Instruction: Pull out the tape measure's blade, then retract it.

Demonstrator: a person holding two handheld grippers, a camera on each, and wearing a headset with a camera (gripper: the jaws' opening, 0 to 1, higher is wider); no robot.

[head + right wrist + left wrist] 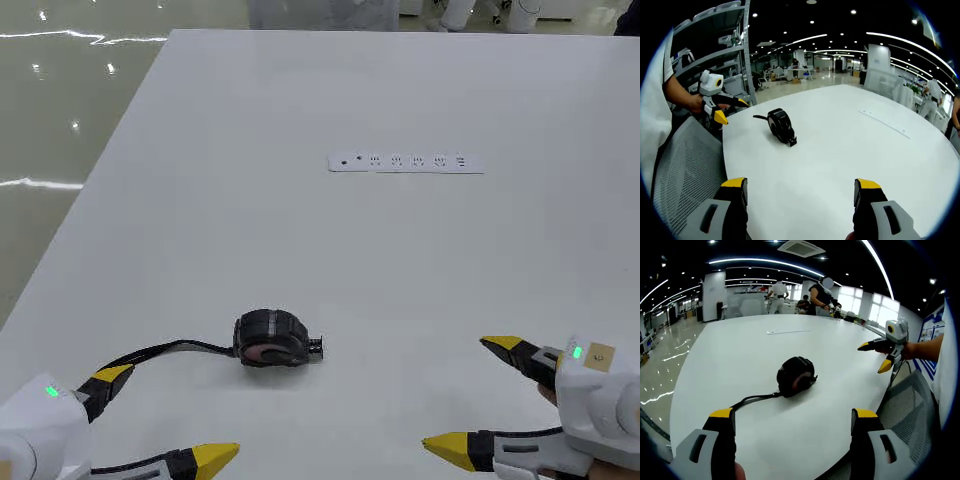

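Observation:
A black tape measure (pixel 272 340) lies on the white table (pixel 380 90), its blade drawn in and its hook end pointing right. A black wrist strap (pixel 160 352) trails from it to the left. My left gripper (pixel 165 415) is open at the near left, just short of the strap's end. My right gripper (pixel 480 400) is open at the near right, well apart from the tape measure. The left gripper view has the tape measure (pixel 796 376) ahead of the open left gripper (pixel 792 422), and the right gripper (pixel 880 355) far right. The right gripper view has the tape measure (pixel 781 125) and the left gripper (pixel 727 111).
A white power strip (pixel 405 162) lies flat on the table further back. The table's left edge (pixel 90 180) drops to a glossy floor. A mesh chair back (pixel 685 165) stands beside the near edge. People stand beyond the far end of the table (pixel 820 292).

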